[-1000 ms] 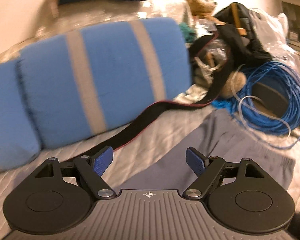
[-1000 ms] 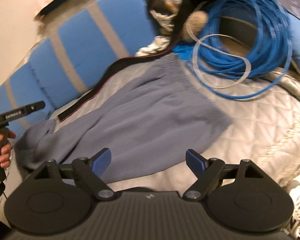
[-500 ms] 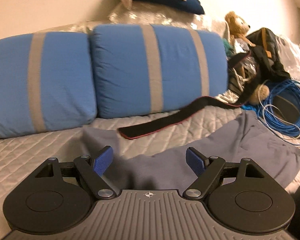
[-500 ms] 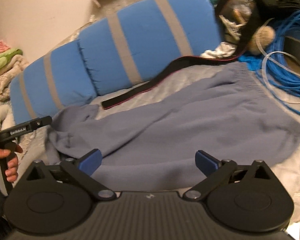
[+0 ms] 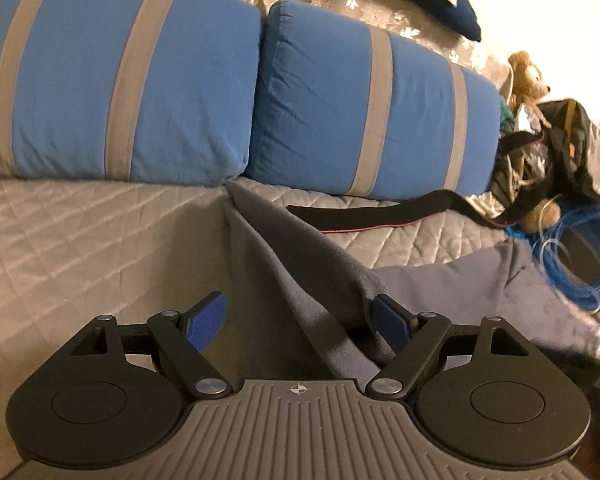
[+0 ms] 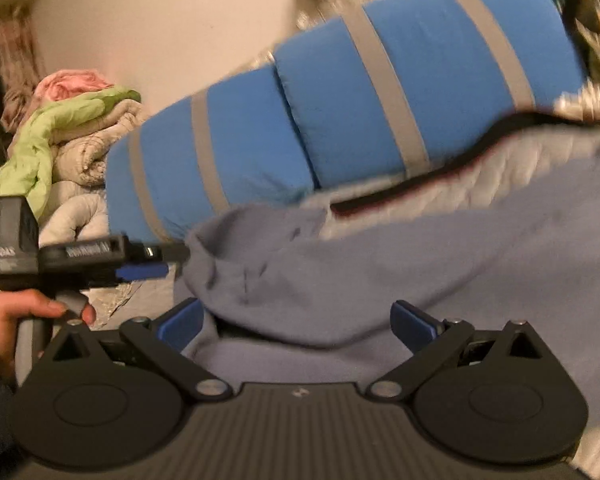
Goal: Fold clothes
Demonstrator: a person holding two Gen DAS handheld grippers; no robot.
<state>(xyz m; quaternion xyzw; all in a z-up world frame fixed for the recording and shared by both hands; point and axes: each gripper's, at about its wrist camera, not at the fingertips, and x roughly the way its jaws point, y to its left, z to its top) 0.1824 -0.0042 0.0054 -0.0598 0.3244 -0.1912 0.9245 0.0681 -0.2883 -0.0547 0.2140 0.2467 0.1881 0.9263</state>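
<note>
Nearest the camera, the left tool (image 5: 298, 322) is held released over the leg end of the grey-blue sweatpants (image 5: 300, 276), where a second ago the waistband end by the blue cable coil (image 5: 576, 256) was faced. A raised fold of cloth lies between its jaws, not clamped.

The right tool (image 6: 296, 320) has been opened to its widest, and a rumpled hem of the same sweatpants (image 6: 380, 280) lies between its pads, ungripped.

Both tools have thus been brought to the leg end, likely for a grasp and first fold.

Beyond the sweatpants, on the quilted bed (image 5: 80, 232), a black strap (image 5: 380, 214) lies before the blue striped cushions (image 5: 360, 108).
</note>
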